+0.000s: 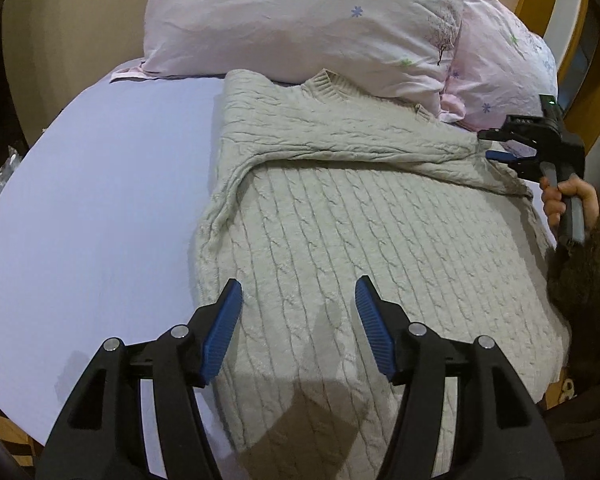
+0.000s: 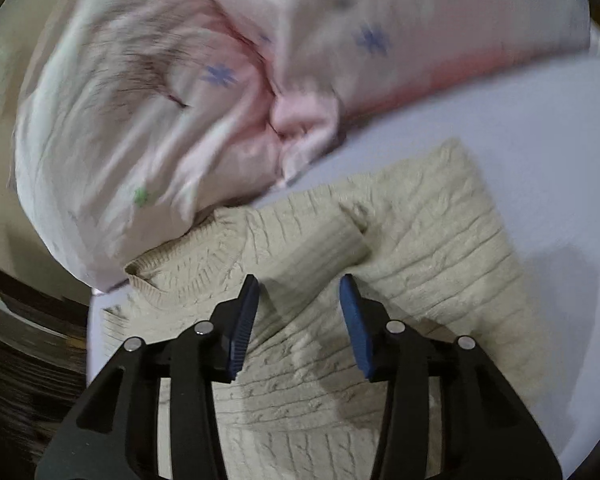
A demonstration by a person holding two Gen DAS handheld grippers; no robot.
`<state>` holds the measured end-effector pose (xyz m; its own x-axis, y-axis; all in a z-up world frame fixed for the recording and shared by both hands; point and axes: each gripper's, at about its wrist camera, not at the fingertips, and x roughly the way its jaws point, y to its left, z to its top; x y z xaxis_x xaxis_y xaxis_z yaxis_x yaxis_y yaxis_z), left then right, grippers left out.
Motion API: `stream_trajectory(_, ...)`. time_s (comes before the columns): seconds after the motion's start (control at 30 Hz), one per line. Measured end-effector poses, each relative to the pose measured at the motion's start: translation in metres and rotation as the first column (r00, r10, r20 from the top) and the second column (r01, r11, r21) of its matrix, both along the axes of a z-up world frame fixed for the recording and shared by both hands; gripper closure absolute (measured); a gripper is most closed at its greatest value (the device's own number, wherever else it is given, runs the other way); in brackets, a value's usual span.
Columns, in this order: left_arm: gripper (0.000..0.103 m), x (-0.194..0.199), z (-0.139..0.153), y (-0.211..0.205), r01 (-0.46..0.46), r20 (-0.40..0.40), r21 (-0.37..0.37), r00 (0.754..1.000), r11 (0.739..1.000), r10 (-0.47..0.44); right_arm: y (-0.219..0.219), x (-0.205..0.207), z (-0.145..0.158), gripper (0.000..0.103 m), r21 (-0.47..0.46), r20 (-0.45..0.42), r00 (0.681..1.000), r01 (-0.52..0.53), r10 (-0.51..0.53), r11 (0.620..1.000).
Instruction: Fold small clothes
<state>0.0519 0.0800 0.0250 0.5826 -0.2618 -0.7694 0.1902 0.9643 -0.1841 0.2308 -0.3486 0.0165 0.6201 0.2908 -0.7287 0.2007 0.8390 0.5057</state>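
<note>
A cream cable-knit sweater lies flat on a bed covered with a pale lilac sheet. Its ribbed collar lies at the far end from the left claw, against two pink floral pillows. One sleeve is folded across the chest, running from the far right down to the left edge of the body.

The left claw hovers over the near hem of the sweater with its blue pads spread wide apart, holding nothing; the knit shows between them.

The right claw sits far ahead and to the right of the left one, at the sweater's right edge beside the folded sleeve's end. A hand grips its handle. In the right wrist view, which is motion-blurred, the right claw has its pads parted with sweater fabric beneath them and nothing clamped. The collar lies just to its left, and the pillows are ahead and to the left.
</note>
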Motion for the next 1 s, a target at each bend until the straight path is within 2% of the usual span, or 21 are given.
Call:
stream_trajectory(0.07, 0.039, -0.001, 0.0, 0.003, -0.006, 0.005, -0.009, 1.0, 1.0, 0.006, 0.005, -0.008, 0.01, 0.06, -0.027, 0.056, 0.998, -0.014, 0.016, 1.0)
stream_trajectory(0.13, 0.039, 0.0, 0.0, 0.005, -0.007, 0.0, -0.015, 1.0, 1.0, 0.007, 0.005, -0.003, 0.011, 0.063, -0.041, 0.032, 0.999, -0.017, 0.018, 0.999)
stream_trajectory(0.2, 0.039, 0.0, 0.0, 0.004, -0.007, -0.002, -0.013, 1.0, 1.0, 0.007, -0.005, 0.003, 0.004, 0.064, -0.034, -0.017, 0.999, 0.029, -0.029, 0.999)
stream_trajectory(0.3, 0.039, -0.002, 0.001, 0.004, -0.005, 0.004, -0.018, 1.0, 1.0, 0.005, -0.021, 0.004, -0.003, 0.064, -0.004, -0.035, 0.996, 0.082, -0.082, 0.997)
stream_trajectory(0.4, 0.039, -0.002, 0.0, 0.008, -0.01, 0.004, -0.025, 1.0, 1.0, 0.01, -0.025, 0.015, -0.013, 0.064, 0.009, -0.071, 0.996, 0.063, -0.062, 0.998)
stream_trajectory(0.5, 0.038, -0.001, 0.0, 0.01, -0.015, 0.001, -0.032, 1.0, 0.999, 0.015, -0.021, 0.029, -0.015, 0.064, -0.011, -0.056, 0.998, 0.039, -0.039, 0.999)
stream_trajectory(0.57, 0.038, -0.002, 0.0, 0.009, -0.018, 0.002, -0.031, 1.0, 0.999, 0.018, -0.017, 0.034, -0.014, 0.087, -0.042, -0.043, 0.999, 0.02, -0.022, 0.999)
stream_trajectory(0.63, 0.038, -0.003, 0.001, 0.011, -0.024, 0.002, -0.039, 1.0, 0.999, 0.024, -0.015, 0.031, -0.009, 0.093, -0.055, -0.012, 1.0, -0.001, 0.001, 0.998)
stream_trajectory(0.73, 0.038, -0.007, 0.002, 0.017, -0.035, 0.005, -0.056, 0.999, 0.998, 0.036, -0.023, 0.004, 0.011, 0.093, -0.021, 0.076, 0.997, -0.002, 0.003, 1.0)
stream_trajectory(0.8, 0.037, -0.009, 0.002, 0.023, -0.052, 0.003, -0.059, 0.999, 0.997, 0.053, -0.033, -0.018, 0.018, 0.093, 0.015, 0.094, 0.995, 0.016, -0.018, 1.0)
stream_trajectory(0.87, 0.037, -0.01, 0.001, 0.032, -0.061, -0.005, -0.091, 0.998, 0.994, 0.061, -0.04, -0.036, 0.015, 0.093, 0.017, 0.076, 0.996, 0.045, -0.046, 0.999)
stream_trajectory(0.93, 0.037, -0.013, 0.001, 0.042, -0.063, -0.011, -0.15, 0.998, 0.987, 0.062, -0.045, -0.05, 0.002, 0.09, -0.007, 0.002, 0.998, 0.055, -0.055, 0.998)
stream_trajectory(1.0, 0.037, -0.016, 0.0, 0.049, -0.066, -0.018, -0.19, 0.998, 0.98, 0.064, -0.053, -0.062, -0.005, 0.08, 0.03, -0.041, 0.998, 0.043, -0.042, 0.999)
